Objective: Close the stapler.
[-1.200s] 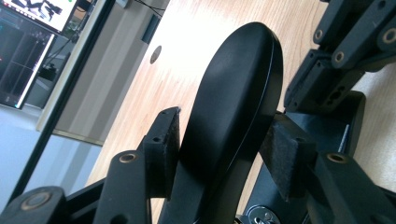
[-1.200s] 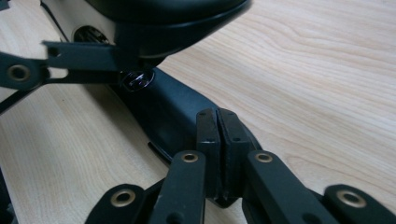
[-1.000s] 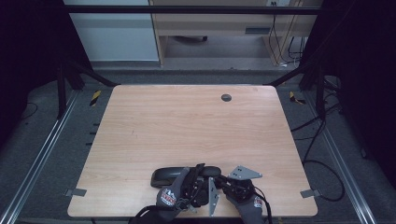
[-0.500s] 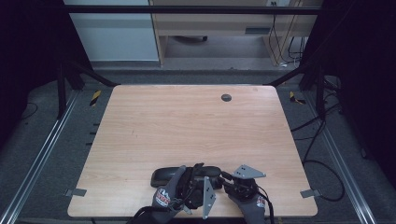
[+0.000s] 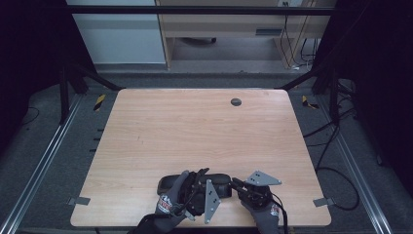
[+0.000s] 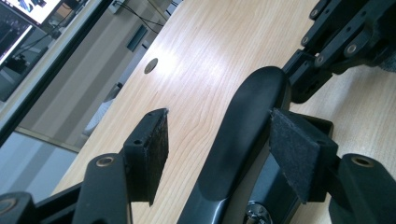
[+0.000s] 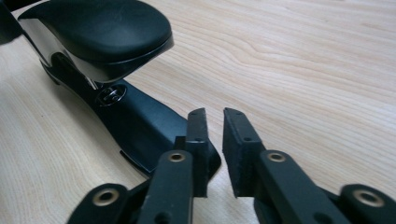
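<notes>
Both hands have edged slightly, and now the left claw [image 6: 219,154] gapes astride the black stapler [image 5: 195,183] at the worktop's [image 5: 195,126] near edge, ungripped, while the right claw [image 7: 215,149], nearly clenched, hovers by its base, so grasping remains.

High view overhead, gripper views close — sharing stapler [image 5: 195,181]

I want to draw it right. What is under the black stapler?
The stapler lies on the wooden table. Under its raised top sits a flat black base with a shiny rivet. Whether staples are inside is hidden.
</notes>
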Available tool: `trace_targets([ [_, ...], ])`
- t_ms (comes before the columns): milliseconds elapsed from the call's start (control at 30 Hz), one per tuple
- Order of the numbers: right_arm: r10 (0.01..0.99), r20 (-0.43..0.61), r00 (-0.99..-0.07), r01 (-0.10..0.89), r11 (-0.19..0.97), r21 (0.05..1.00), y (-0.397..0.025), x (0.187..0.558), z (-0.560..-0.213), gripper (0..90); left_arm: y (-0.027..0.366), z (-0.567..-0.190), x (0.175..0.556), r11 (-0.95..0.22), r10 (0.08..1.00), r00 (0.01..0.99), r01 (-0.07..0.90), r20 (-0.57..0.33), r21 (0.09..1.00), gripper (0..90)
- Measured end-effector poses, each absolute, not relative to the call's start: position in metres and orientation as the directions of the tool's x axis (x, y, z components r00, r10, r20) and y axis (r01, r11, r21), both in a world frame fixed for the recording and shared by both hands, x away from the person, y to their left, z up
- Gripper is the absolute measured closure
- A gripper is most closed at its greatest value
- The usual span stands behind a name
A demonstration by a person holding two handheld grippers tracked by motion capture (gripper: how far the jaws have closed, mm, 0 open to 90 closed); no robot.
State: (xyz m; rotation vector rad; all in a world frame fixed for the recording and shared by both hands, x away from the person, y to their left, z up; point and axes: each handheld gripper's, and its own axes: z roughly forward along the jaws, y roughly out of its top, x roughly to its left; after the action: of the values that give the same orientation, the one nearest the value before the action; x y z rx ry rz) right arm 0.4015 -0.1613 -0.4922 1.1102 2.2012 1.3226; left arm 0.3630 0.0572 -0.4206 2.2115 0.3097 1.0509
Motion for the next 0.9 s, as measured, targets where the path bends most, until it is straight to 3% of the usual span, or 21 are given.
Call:
trace_targets([
  [133, 0.773, 0.094, -0.627, 0.448, 0.26, 0.855, -0.163, 0.402, -0.491, 90.0, 0.066, -0.418, 0.367, -0.729, 0.501, 0.65, -0.04, 0.572, 0.683, 37.3],
  [900, 0.801, 0.108, -0.589, 0.392, 0.167, 0.904, -0.186, 0.407, -0.464, 90.0, 0.134, -0.411, 0.383, -0.599, 0.678, 0.586, 0.092, 0.443, 0.795, 36.0],
])
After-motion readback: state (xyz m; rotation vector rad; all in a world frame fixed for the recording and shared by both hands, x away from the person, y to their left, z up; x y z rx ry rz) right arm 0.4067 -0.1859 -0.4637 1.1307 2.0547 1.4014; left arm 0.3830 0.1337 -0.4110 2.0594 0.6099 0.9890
